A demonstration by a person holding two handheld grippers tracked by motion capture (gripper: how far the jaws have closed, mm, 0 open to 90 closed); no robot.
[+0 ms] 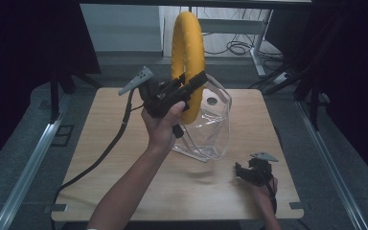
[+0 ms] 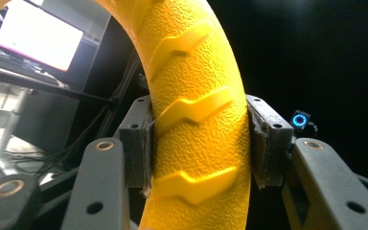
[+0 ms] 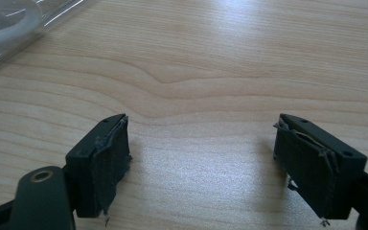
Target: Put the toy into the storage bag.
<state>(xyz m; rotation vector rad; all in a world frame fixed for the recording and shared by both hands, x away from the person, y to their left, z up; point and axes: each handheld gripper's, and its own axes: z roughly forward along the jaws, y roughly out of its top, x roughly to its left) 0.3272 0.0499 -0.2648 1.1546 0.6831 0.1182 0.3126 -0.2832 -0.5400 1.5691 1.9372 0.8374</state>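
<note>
High view, L to R: my left tool (image 1: 199, 81) is raised well above the wooden surface (image 1: 110, 143), my left hand (image 1: 163, 125) under it; its grey three-cornered plate (image 1: 136, 80) sticks out to the left w/ the cable (image 1: 120, 133) trailing down off the surface's near-left edge; the tool is clamped on a yellow ring (image 1: 188, 43) held upright, its top well above the tool; behind and below the ring sits a clear plastic bag (image 1: 215, 122), resting on the surface near the middle; further right, near the front-right corner, my right tool (image 1: 237, 171) hangs low over the wood, just right of the bag, apart from it.

Left gripper view: both pads pressed on the sides of the ring (image 2: 199, 115); textured yellow w/ raised zigzag ridges; a lit screen (image 2: 38, 36) at upper left.

Right gripper view: my right tool (image 3: 201, 163) spread wide, nothing between the pads, bare wood (image 3: 201, 72) below; bag edge (image 3: 14, 28) at top left.
</note>
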